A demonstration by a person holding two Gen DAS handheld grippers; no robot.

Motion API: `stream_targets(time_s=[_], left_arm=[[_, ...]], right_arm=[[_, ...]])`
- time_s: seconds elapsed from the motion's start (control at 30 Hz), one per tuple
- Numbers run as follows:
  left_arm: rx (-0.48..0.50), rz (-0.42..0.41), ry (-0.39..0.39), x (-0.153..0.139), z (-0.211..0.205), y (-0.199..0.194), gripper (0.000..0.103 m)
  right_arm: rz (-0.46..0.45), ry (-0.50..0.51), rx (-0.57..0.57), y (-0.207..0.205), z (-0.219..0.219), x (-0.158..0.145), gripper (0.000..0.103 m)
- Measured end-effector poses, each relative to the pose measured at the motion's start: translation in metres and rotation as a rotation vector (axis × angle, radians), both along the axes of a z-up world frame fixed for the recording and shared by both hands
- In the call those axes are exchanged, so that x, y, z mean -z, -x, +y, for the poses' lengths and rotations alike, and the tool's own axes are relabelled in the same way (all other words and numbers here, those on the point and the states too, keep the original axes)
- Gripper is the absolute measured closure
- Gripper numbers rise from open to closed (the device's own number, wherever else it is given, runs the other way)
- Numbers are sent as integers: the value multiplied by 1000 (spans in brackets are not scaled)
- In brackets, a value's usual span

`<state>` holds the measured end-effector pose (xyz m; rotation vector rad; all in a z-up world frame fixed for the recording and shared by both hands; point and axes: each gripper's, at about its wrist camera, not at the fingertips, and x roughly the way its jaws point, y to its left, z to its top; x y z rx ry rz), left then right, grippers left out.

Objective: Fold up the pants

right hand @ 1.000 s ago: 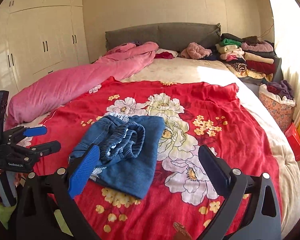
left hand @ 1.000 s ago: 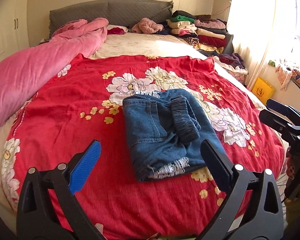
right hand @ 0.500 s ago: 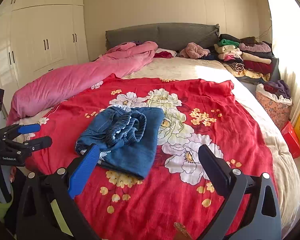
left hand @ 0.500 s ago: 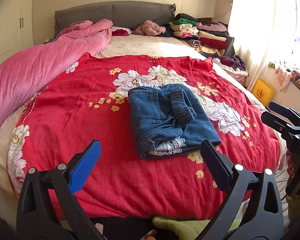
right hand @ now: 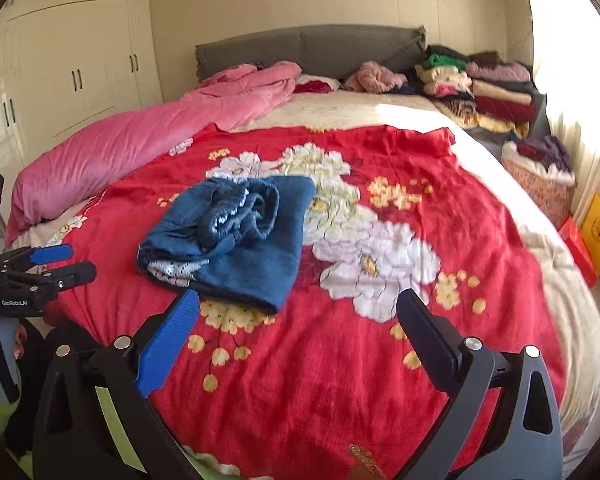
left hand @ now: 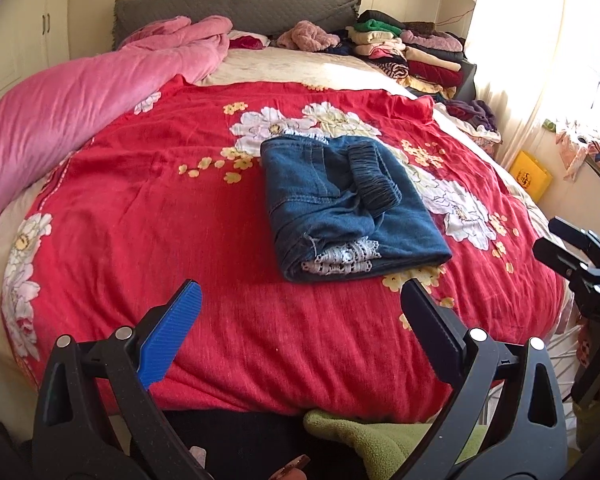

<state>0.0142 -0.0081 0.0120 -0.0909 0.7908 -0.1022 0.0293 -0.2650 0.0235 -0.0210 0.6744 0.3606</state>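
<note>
Pants (left hand: 352,208): blue denim, lay folded into a compact bundle near the middle of the red flowered blanket (left hand: 180,220), closer to the foot of the bed than to the headboard (left hand: 236,2). The gathered elastic waistband (left hand: 374,180) sat on top; white lace trim (left hand: 342,258) showed at the near open end. In the right wrist view the bundle (right hand: 236,236) looked looser, with the waistband rumpled.

Handling, judged: denim is soft but fairly thick, moderately heavy for cloth, not slippery, not fragile. Stacked layers would likely slide apart if lifted by one corner. Best hold would be the closed folded edge on the right side, pinching all layers together, or both ends at once. The lace hem is the weakest place to pinch.

Tools: left gripper (left hand: 300,320) had its jaws spread wide, holding nothing, hovering over the foot of the bed, apart from the pants. Right gripper (right hand: 298,328) likewise spread and empty, also clear of the bundle. Fold appeared complete or nearly so.

Writing: the left gripper's body, seen from the right wrist view, read "GenRobot.AI". The right gripper's body, at the edge of the left wrist view, showed partial letters, seemingly "DAS". A yellow box (left hand: 530,174) on the floor carried a red emblem, unreadable.

Surroundings: pink quilt (left hand: 72,96) along the left side; stacked clothes (left hand: 412,52) by the headboard; white wardrobe (right hand: 72,76).
</note>
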Motion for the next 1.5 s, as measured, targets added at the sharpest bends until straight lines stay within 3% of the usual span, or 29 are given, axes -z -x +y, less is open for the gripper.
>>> stream_targets(time_s=[0.2,1.5], left_arm=[[-13,37,-2,11,2,-3,10],[-31,81,-39,22,5,-7,10]], right_arm=[[64,2,-3,-5,8,20,5],[69,54,-21,-6,25,19,5]])
